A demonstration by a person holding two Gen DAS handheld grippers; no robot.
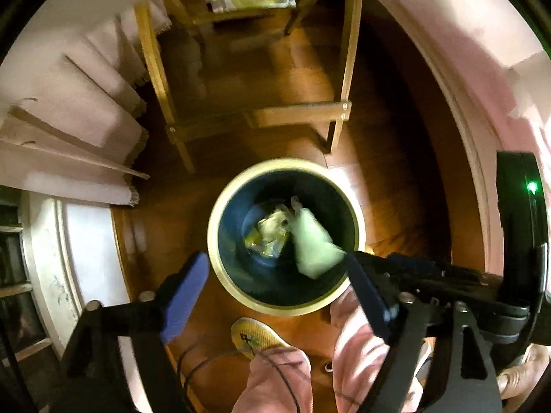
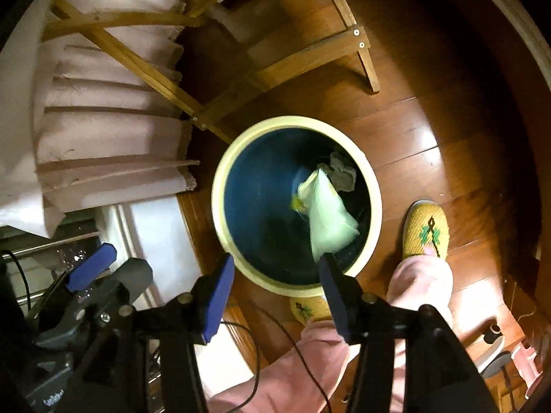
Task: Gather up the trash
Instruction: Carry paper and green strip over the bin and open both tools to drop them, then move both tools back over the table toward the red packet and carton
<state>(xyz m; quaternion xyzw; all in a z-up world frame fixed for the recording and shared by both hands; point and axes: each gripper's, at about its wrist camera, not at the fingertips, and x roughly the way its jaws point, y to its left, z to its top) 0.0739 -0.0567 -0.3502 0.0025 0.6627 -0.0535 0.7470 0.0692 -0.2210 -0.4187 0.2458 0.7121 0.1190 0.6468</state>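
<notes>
1. Nearest, the person's pink trouser legs [image 2: 416, 285] and yellow patterned slippers [image 2: 426, 229] are standing on the glossy brown plank floor [image 2: 423, 130], with a thin black cable [image 2: 275, 330] trailing over them.
2. The left gripper [image 1: 275, 285] is hanging released, its blue fingers [image 1: 184, 297] spread wide on either side of the bin's near rim and gripping nothing.
3. The right gripper [image 2: 275, 296] is also standing open, fingers apart; its right fingertip is sitting just beside a pale, blurred bag [image 2: 329, 216], though whether they are touching cannot be told.
4. The round bin [image 2: 220, 206], cream-rimmed and dark blue inside, is resting on the floor just beyond the feet, and that pale bag is lying within its right half.
5. Deeper inside, crumpled wrappers [image 1: 270, 230] are sitting at the bottom.
6. Beyond, a wooden frame [image 1: 303, 113] is standing on the floor, a pink fringed cloth [image 1: 86, 117] is draping at the far left, and white panelling [image 1: 86, 241] is running along the near left.
</notes>
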